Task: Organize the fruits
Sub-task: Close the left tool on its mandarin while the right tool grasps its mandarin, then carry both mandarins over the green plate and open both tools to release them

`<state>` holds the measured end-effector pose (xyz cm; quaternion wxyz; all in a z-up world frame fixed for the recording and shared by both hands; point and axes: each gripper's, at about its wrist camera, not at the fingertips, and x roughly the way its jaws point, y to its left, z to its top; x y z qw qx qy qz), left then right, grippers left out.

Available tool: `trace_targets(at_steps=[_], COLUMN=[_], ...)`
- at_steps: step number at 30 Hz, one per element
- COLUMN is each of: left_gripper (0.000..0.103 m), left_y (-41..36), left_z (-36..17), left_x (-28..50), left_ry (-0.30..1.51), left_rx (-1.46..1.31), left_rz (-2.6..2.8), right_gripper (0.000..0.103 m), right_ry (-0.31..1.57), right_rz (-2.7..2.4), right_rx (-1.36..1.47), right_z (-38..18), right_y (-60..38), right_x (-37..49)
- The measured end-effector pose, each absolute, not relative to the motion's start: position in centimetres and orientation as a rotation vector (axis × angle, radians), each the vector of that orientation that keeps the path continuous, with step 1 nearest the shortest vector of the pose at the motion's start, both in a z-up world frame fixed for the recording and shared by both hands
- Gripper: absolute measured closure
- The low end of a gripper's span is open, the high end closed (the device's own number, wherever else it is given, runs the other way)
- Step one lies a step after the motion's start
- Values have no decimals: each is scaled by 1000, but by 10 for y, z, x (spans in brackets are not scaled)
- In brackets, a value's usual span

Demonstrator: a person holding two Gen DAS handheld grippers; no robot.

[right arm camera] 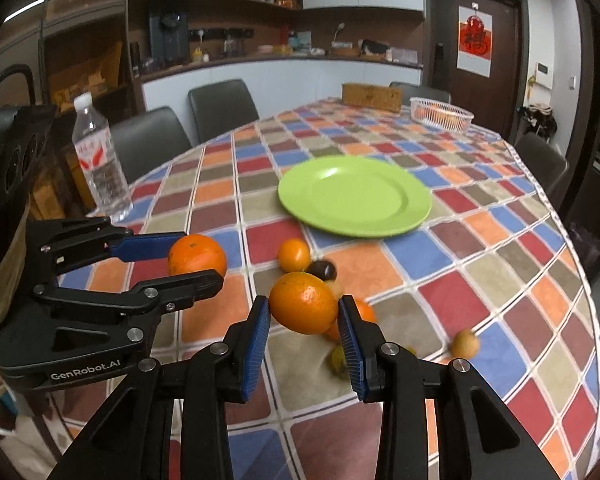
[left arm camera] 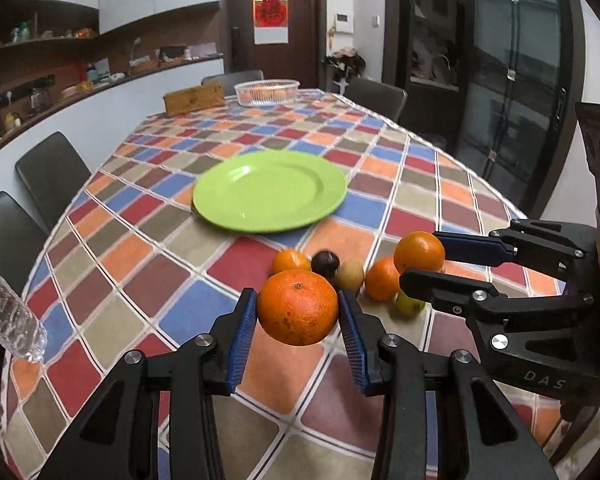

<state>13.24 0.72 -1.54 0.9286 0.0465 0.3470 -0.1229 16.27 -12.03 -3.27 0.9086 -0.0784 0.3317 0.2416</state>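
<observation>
My left gripper (left arm camera: 298, 308) is shut on a large orange (left arm camera: 298, 306) and holds it above the table; it also shows in the right wrist view (right arm camera: 198, 258). My right gripper (right arm camera: 304, 310) is shut on another orange (right arm camera: 303, 302), seen in the left wrist view (left arm camera: 419, 252). An empty green plate (left arm camera: 269, 197) (right arm camera: 354, 196) lies beyond both. On the cloth below lie a small orange (left arm camera: 290, 261) (right arm camera: 294, 255), a dark round fruit (left arm camera: 325, 262) (right arm camera: 322, 270), a tan fruit (left arm camera: 348, 276) (right arm camera: 465, 343), another orange (left arm camera: 381, 279) and a green fruit (left arm camera: 410, 304) (right arm camera: 337, 360).
A checked tablecloth (right arm camera: 460, 264) covers the table. A water bottle (right arm camera: 100, 160) stands at its left edge. A clear basket with fruit (left arm camera: 266, 92) (right arm camera: 440, 114) and a brown box (left arm camera: 194, 98) sit at the far end. Chairs surround the table.
</observation>
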Motion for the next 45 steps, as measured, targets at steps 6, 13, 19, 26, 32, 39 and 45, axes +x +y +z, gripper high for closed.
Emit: trace_targets(at_steps=[6,13,19,26,32,39,45], left_gripper=[62,62,62,62,62,62,62], left_y=[4,2,1,7,13,22,27], left_z=[6,23,31,30,16,-6,-25], left_x=[142,167,200,245,284,325,350], left_ry=[664,646,654,702,764,841,896], left_rx=[75,69,59,31,-14,-57,-74], left_rz=[-232,-214,-218,-218,-219,-205,-195], right_gripper=[67,67,67,67,67,67,67], right_ry=[638,627,652,709,773,868,936], right_rz=[496,484,477,468,462,452,438], right_rx=[-134,-124,-116,-112,-118,-131,-123], right_z=[-10,7,14,11,0,-27,-49], right_y=[-126,-132,-132,-129,-123,-111,-107], right_x=[174,200,236,283,321,364,391])
